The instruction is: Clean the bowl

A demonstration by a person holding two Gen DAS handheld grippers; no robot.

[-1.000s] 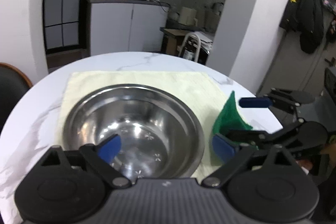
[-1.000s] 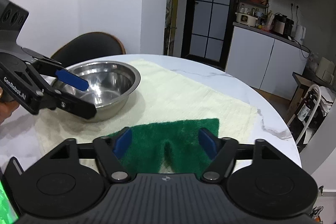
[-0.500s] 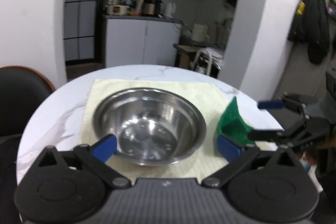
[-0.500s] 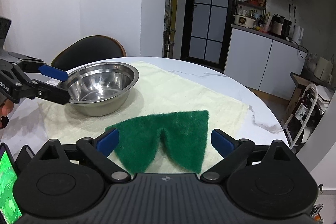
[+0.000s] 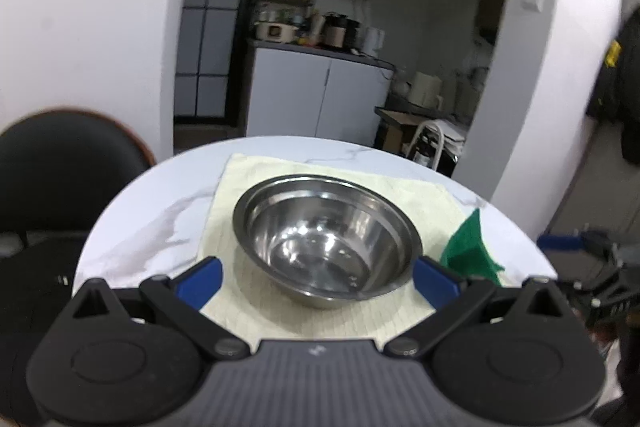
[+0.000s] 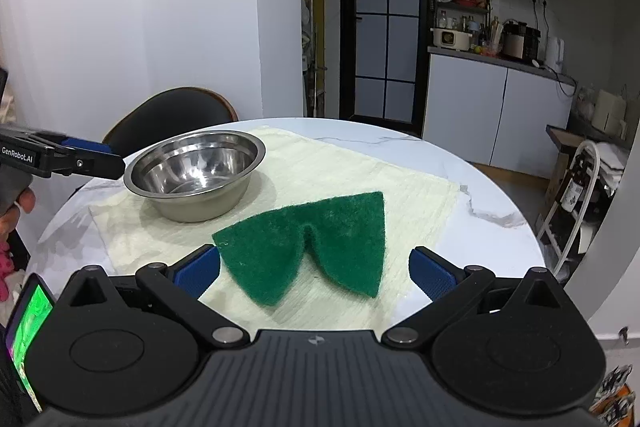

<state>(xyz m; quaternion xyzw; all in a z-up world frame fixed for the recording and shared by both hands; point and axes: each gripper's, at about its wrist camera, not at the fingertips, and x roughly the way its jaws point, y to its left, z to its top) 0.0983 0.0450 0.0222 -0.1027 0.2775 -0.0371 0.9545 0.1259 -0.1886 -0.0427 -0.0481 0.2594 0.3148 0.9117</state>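
Left-wrist view, left to right. A black chair [image 5: 60, 167] stands beyond the left edge of the round marble table [image 5: 136, 227]. A cream mat [image 5: 280, 315] covers the table's middle. The steel bowl [image 5: 326, 241] sits upright on the mat, ahead of and centred between the blue fingertips [image 5: 198, 281] of the left gripper [image 5: 318, 281]; the jaws are spread wider than the bowl and touch nothing. To the right of the bowl, apart from it, lies the green scouring pad [image 5: 472, 251], near the mat's right edge. At far right the right gripper [image 5: 576, 263] appears beyond the table edge, blurred.

Right-wrist view, left to right. The left gripper [image 6: 86, 159] hangs at the table's left edge, just beside the bowl's [image 6: 196, 175] rim, whether it touches the rim cannot be told. The bowl rests on the mat's [image 6: 400, 187] left part, with bare mat on its right side. The scouring pad [image 6: 308, 255], buckled along its middle, lies flat on the mat just ahead of the right gripper [image 6: 314, 271]; the jaws are spread to either side of it, the fingertips [image 6: 434, 273] gripping nothing. Bare marble [image 6: 480, 195] runs from the mat to the table's right edge.
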